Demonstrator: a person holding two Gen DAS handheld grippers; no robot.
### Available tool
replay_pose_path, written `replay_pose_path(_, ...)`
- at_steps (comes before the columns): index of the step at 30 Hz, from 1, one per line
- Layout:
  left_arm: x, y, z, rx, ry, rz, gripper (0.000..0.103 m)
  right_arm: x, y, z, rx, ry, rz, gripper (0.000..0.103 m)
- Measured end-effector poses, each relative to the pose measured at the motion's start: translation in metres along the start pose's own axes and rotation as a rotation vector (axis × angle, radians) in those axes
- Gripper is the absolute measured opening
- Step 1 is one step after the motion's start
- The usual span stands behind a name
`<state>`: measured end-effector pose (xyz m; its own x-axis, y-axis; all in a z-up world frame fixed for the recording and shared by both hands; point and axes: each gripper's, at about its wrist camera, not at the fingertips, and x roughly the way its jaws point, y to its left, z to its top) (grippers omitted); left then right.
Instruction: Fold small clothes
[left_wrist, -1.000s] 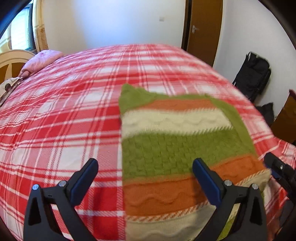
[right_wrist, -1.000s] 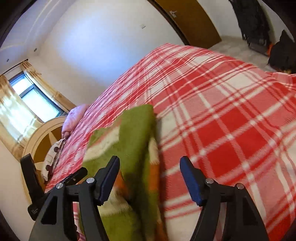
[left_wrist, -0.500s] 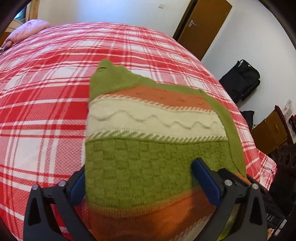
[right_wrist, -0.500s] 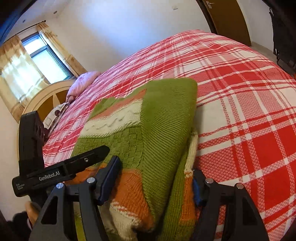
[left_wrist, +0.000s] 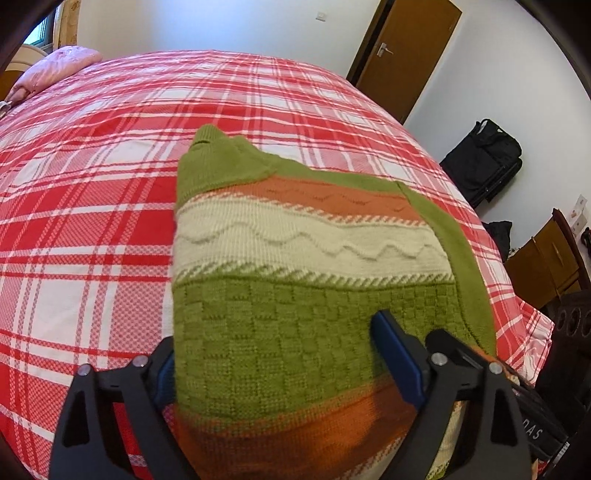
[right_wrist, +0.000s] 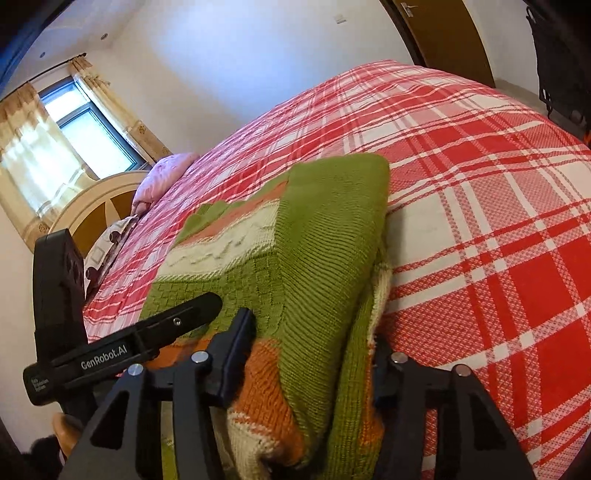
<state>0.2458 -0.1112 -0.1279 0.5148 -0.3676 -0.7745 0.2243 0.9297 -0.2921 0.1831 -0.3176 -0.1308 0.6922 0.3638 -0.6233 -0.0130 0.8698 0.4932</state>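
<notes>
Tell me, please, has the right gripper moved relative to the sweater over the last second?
Yes: the right gripper has advanced toward the bed, and its closing jaws now straddle the sweater edge.

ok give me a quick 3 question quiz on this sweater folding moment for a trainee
1. True or false: the striped sweater lies on a plain blue sheet.
2. Which part of the sweater does the right gripper straddle? A) the near end by its right side B) the far collar C) nothing
3. Fill in: past the bed, the brown ____ is shut.

Key:
1. False; the bed cover is red and white plaid.
2. A; the jaws are closing with the knit between them, as are those of the left gripper.
3. door
</notes>
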Motion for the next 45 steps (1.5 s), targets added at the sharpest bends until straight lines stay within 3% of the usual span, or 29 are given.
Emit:
replay_pose_path(4, -0.001, -0.001, 0.0, 0.0, -0.001, 0.008, 0.089, 0.001, 0.006, 0.0, -0.014, 0.001, -0.034, 0.054)
replay_pose_path(6, -0.003, -0.001, 0.0, -0.002, -0.005, 0.012, 0.083, -0.001, 0.014, -0.001, -0.044, -0.003, -0.067, 0.047)
replay_pose_path(8, -0.008, -0.005, 0.0, 0.005, -0.011, 0.029, 0.068, -0.004, 0.025, -0.003, -0.074, -0.013, -0.094, 0.035)
replay_pose_path(9, -0.011, -0.008, 0.001, 0.016, -0.014, 0.044, 0.063, -0.007, 0.03, -0.003, -0.092, -0.02, -0.108, 0.033)
replay_pose_path(11, -0.018, -0.014, 0.0, 0.048, -0.026, 0.079, 0.04, -0.014, 0.042, -0.006, -0.122, -0.041, -0.132, 0.031)
replay_pose_path(13, -0.026, -0.02, 0.0, 0.088, -0.036, 0.102, 0.034, -0.026, 0.048, -0.008, -0.104, -0.056, -0.12, 0.031)
replay_pose_path(17, -0.04, -0.021, -0.008, 0.099, -0.018, 0.113, 0.033, -0.049, 0.056, -0.026, -0.087, -0.049, -0.096, 0.031)
replay_pose_path(22, -0.06, -0.023, -0.04, 0.139, 0.025, 0.094, 0.035, -0.076, 0.053, -0.065, -0.058, -0.025, -0.088, 0.031)
replay_pose_path(24, -0.066, -0.026, -0.052, 0.162, 0.022, 0.099, 0.042, -0.078, 0.049, -0.075, -0.058, -0.023, -0.103, 0.031)
replay_pose_path(26, -0.067, -0.031, -0.059, 0.197, 0.007, 0.139, 0.057, -0.077, 0.045, -0.077, -0.042, -0.029, -0.095, 0.033)
replay_pose_path(31, -0.06, -0.024, -0.053, 0.161, 0.009, 0.154, 0.073, -0.062, 0.026, -0.067, 0.053, 0.012, -0.075, 0.057)
replay_pose_path(35, -0.052, -0.018, -0.049, 0.128, 0.014, 0.144, 0.08, -0.055, 0.012, -0.064, 0.119, -0.003, -0.007, 0.059)
replay_pose_path(36, -0.052, -0.017, -0.05, 0.117, 0.013, 0.136, 0.08, -0.054, 0.015, -0.064, 0.105, -0.003, -0.016, 0.058)
replay_pose_path(38, -0.053, -0.02, -0.052, 0.117, 0.001, 0.114, 0.064, -0.056, 0.027, -0.067, 0.048, -0.001, -0.054, 0.041)
replay_pose_path(39, -0.055, -0.024, -0.054, 0.134, -0.01, 0.119, 0.06, -0.058, 0.032, -0.068, 0.03, -0.005, -0.061, 0.038)
replay_pose_path(41, -0.061, -0.034, -0.058, 0.185, -0.037, 0.155, 0.041, -0.065, 0.046, -0.07, -0.023, -0.025, -0.104, 0.034)
replay_pose_path(45, -0.077, -0.04, -0.063, 0.198, -0.079, 0.162, 0.034, -0.084, 0.069, -0.076, -0.087, -0.08, -0.138, 0.033)
